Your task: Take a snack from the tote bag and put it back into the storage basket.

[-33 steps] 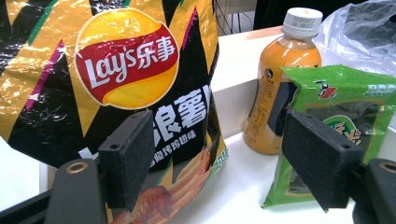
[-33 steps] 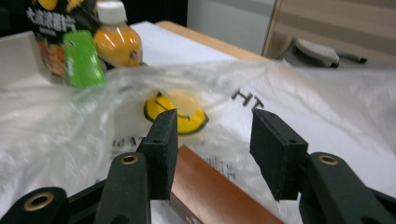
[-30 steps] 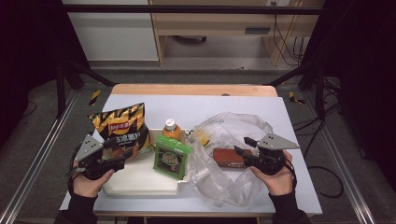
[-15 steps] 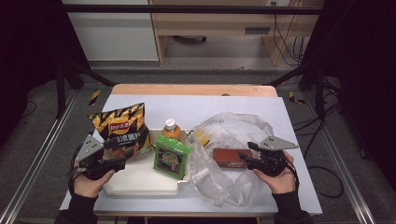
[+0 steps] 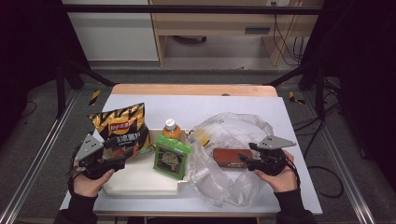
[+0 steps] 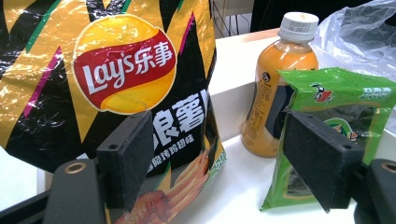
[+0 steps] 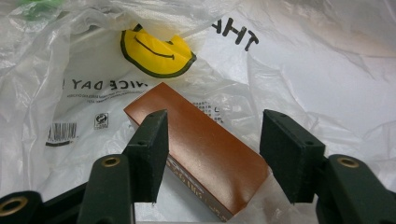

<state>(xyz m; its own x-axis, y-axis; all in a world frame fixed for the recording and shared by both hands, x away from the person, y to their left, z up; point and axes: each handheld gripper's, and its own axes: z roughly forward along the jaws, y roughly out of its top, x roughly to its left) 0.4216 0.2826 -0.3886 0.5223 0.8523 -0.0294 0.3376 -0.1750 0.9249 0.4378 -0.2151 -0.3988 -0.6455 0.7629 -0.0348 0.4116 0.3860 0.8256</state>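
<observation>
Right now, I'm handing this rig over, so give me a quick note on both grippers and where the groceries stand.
Right gripper: open, jaws just been opening around the brown box, which lies on the plastic bag; pads off it.
Left gripper: open, holding nothing, in front of the chips bag.
Juice bottle and green packet stand on the white tray.
Done: box set down.
Left: likely chips, bottle, packet.

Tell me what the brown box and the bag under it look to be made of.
Brown box: likely cardboard with a smooth satin finish, judging by its crisp edges and soft sheen. Bag: thin translucent plastic film, crinkled and glossy, with printed lettering.
</observation>
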